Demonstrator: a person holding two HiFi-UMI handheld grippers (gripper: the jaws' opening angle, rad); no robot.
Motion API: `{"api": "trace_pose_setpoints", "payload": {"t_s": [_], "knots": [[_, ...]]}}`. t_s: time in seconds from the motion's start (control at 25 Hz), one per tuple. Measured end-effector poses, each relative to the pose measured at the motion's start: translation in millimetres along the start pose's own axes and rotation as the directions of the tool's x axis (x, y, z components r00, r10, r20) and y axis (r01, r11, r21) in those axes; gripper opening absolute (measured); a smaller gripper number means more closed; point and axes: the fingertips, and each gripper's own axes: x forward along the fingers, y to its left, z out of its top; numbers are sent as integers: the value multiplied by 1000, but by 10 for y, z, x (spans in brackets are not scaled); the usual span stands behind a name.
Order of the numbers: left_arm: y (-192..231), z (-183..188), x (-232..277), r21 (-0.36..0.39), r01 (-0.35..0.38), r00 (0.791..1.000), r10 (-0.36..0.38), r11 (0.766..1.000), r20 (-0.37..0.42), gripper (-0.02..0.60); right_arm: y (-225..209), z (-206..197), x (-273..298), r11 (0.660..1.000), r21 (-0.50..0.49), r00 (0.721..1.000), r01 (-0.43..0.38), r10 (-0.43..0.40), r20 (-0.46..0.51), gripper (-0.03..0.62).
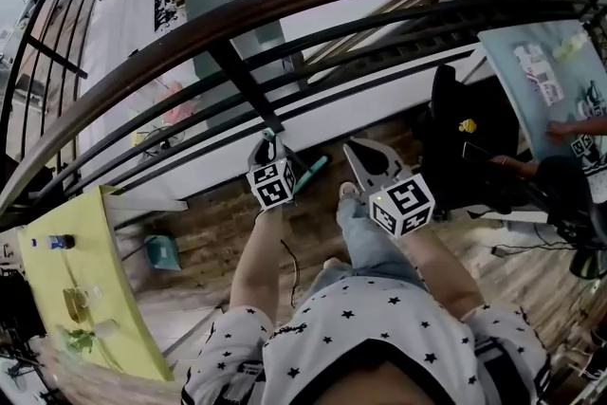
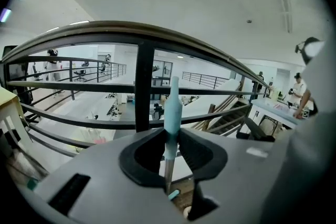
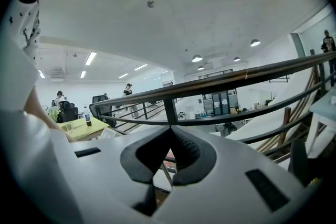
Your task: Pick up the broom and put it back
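Note:
The broom (image 2: 172, 107) has a pale teal handle end over a thin metal shaft. It stands nearly upright between the pads of my left gripper (image 2: 169, 136), which is shut on it just below the teal part. In the head view the left gripper (image 1: 269, 150) is raised close to the dark railing (image 1: 248, 85), and a teal lower piece of the broom (image 1: 311, 175) shows beside it. My right gripper (image 1: 365, 158) is held alongside, to the right. Its jaws (image 3: 169, 134) meet at the tips with nothing between them.
The curved railing (image 2: 144, 81) stands right in front, with an open drop to a lower floor behind it. A yellow table (image 1: 81, 280) with a bottle is at the left and a teal bin (image 1: 163, 252) on the wooden floor. A black chair (image 1: 460, 123) and another person's table (image 1: 545, 81) are at the right.

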Motion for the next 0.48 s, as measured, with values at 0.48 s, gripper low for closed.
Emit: {"api": "trace_pose_setpoints", "payload": {"t_s": [0.48], "knots": [[-125, 284, -951, -4, 25, 995, -25, 1000, 99, 91, 587, 65, -470, 1000, -31, 999, -4, 6, 41, -6]]}}
